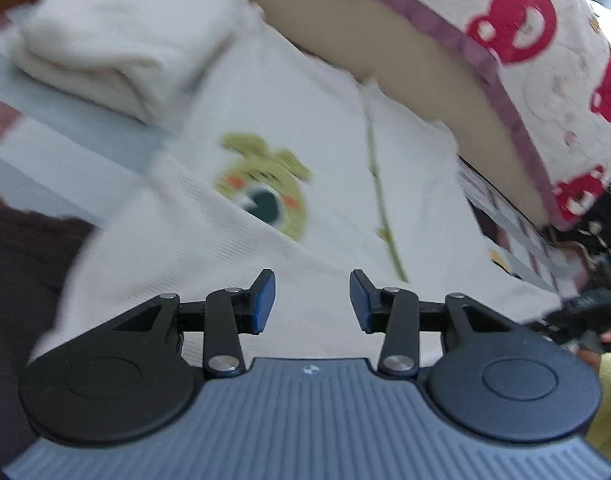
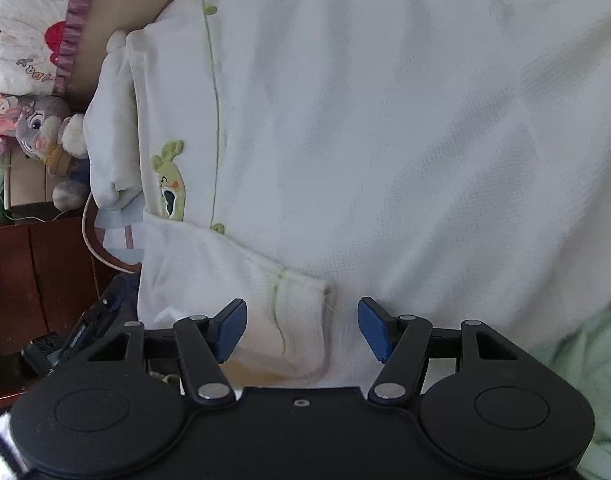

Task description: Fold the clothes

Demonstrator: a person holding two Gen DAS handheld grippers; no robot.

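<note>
Your left gripper [image 1: 312, 300] has its jaws released, blue pads apart w/ nothing between them, hanging over the lower part of the white baby top [image 1: 289, 128]. Your right gripper [image 2: 302, 330] also has released jaws; the sleeve cuff [image 2: 301, 328] w/ its yellow-green stitched seam lies in the gap, but the pads aren't pressing on it.

Around the left gripper: a folded cream towel [image 1: 117, 48] lies beyond the top at upper left, thick, fluffy and rolled at its edge, sitting on a sheet w/ pale blue and reddish stripes [image 1: 65, 120]. A dark brown cloth [image 1: 21, 264] crowds the left side. A quilt w/ red bear prints [image 1: 517, 32] and purple ruffled trim arcs across upper right, tan underside showing. The view is motion-blurred.

Around the right gripper: a grey plush rabbit [image 2: 41, 128] and other soft toys sit at far left, above dark red-brown wood furniture [image 2: 33, 280]; a black device [image 2: 85, 332] lies just beside the garment's left edge. Pale green fabric [image 2: 577, 360] shows at lower right.

The top itself lies spread flat, front up: waffle-textured white knit, yellow-green piping down the placket [image 2: 216, 120], matching buttons, and an embroidered green cartoon patch [image 2: 169, 184] on the chest.
</note>
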